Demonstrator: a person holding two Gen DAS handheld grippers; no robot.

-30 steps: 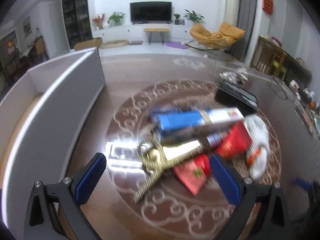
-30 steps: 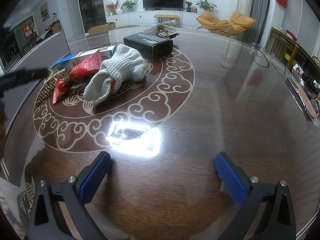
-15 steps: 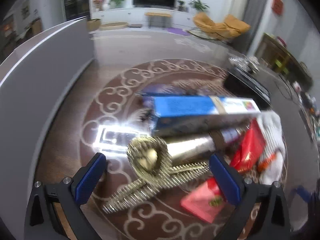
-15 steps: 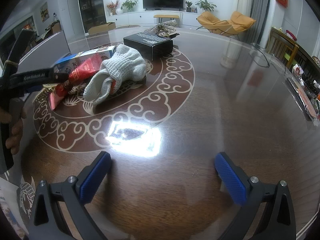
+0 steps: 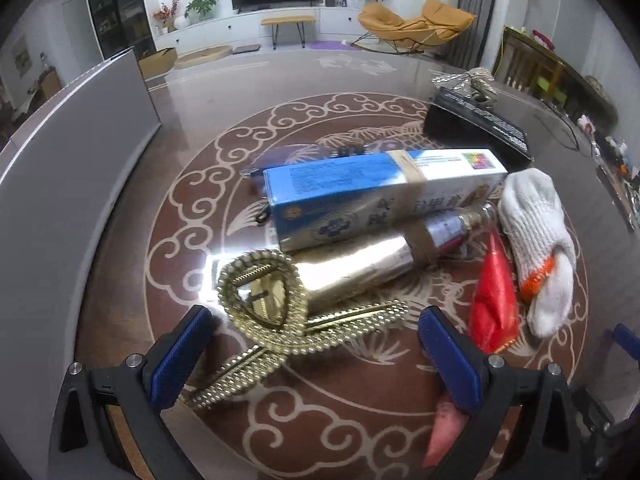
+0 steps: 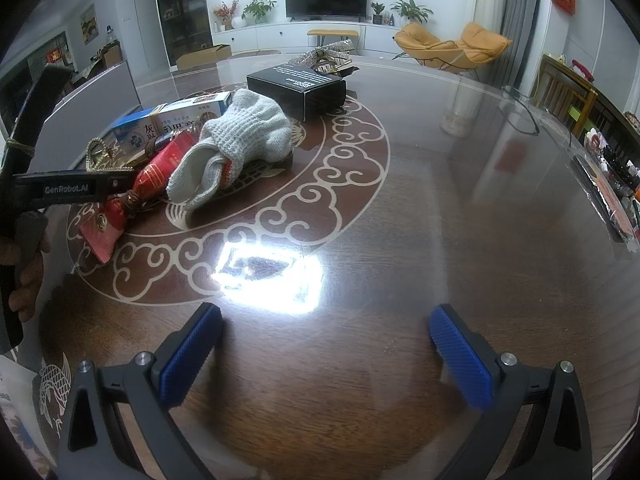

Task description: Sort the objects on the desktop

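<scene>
A pile lies on the dark table (image 6: 400, 208). In the left wrist view a gold beaded hair clip (image 5: 276, 312) lies between my open left gripper's (image 5: 316, 356) blue pads. Behind it are a gold tube (image 5: 360, 264), a blue and white box (image 5: 380, 188), a red packet (image 5: 492, 304), a white knit glove (image 5: 536, 232) and a black box (image 5: 476, 128). My right gripper (image 6: 324, 352) is open and empty over bare table, well right of the pile. It sees the glove (image 6: 244, 140), red packet (image 6: 156, 176) and black box (image 6: 300, 88).
A grey-walled bin (image 5: 72, 160) stands at the table's left side. A silver wrapped item (image 6: 324, 52) lies behind the black box. Clutter in plastic (image 6: 612, 196) sits at the table's right edge. A lamp glare (image 6: 268, 276) lies ahead of the right gripper.
My left gripper has moved forward and down toward the pile, so the gold hair clip now lies between its pads. The right gripper has not moved.
</scene>
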